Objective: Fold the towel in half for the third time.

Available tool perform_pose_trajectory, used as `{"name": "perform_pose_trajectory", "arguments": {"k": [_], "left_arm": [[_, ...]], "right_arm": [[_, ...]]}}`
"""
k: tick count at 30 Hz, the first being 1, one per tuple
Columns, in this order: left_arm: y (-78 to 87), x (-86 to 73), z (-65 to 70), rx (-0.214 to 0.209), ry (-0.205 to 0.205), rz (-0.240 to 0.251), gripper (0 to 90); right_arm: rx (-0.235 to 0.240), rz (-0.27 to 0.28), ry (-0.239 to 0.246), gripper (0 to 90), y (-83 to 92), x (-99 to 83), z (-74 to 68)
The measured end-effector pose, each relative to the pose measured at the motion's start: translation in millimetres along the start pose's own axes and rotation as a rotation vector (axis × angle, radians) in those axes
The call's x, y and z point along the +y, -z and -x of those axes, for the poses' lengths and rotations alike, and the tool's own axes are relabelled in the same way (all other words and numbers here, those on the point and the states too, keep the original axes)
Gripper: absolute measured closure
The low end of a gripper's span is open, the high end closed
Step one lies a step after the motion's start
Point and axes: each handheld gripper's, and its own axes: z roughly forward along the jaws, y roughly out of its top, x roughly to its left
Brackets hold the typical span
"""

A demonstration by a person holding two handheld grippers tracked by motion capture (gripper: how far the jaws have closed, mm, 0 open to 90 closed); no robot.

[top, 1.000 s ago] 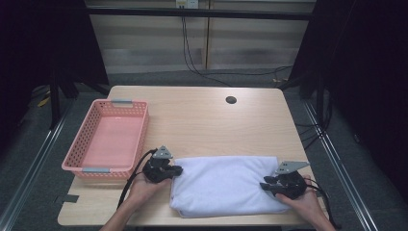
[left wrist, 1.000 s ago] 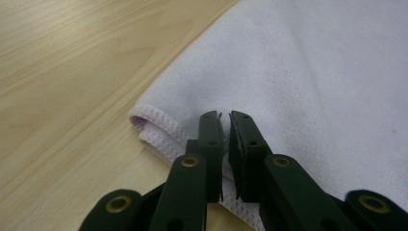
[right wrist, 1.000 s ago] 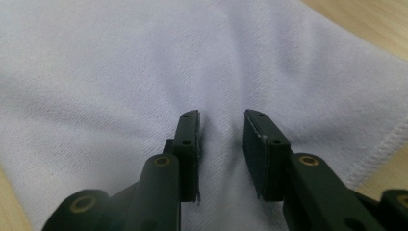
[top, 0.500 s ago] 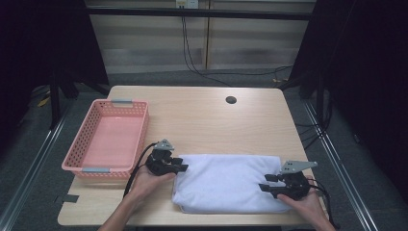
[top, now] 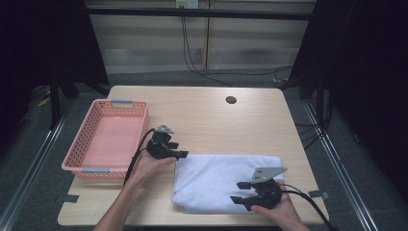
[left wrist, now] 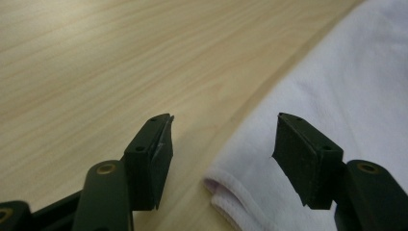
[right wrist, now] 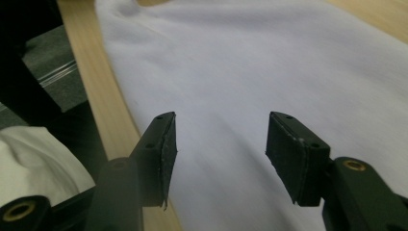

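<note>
Both grippers' fingers had just been opening: the left gripper (top: 182,154) stood empty beside the folded white cloth (top: 216,178), the right gripper (top: 239,191) empty above it.

The right hand-held gripper (right wrist: 219,159), jaws just opening, hovers, apparently clear, over the white cloth (right wrist: 269,62).

We can read no text, label, brand, number or sign anywhere here.
</note>
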Motion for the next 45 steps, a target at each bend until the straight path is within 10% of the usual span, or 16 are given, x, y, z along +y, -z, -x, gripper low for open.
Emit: {"name": "perform_pose_trajectory", "arguments": {"k": [7,14,32,45], "left_arm": [[4.2,-1.6,5.1,0.002,-0.015,0.019,37.6],[2.1,-2.8,5.6,0.002,-0.019,0.011,37.1],[5.6,-8.4,-2.7,0.039,0.023,0.027,36.3],[3.5,-14.1,-3.2,0.036,0.009,-0.022,34.5]], "right_arm": [[0.163,-0.022,0.063,38.3,-53.6,43.0,-39.3],[0.228,-0.067,0.113,34.6,-107.0,70.4,-54.4],[0.049,-0.108,0.318,36.1,-138.9,69.7,-76.6],[0.024,-0.101,0.330,67.4,-135.9,72.6,-65.1]]}}
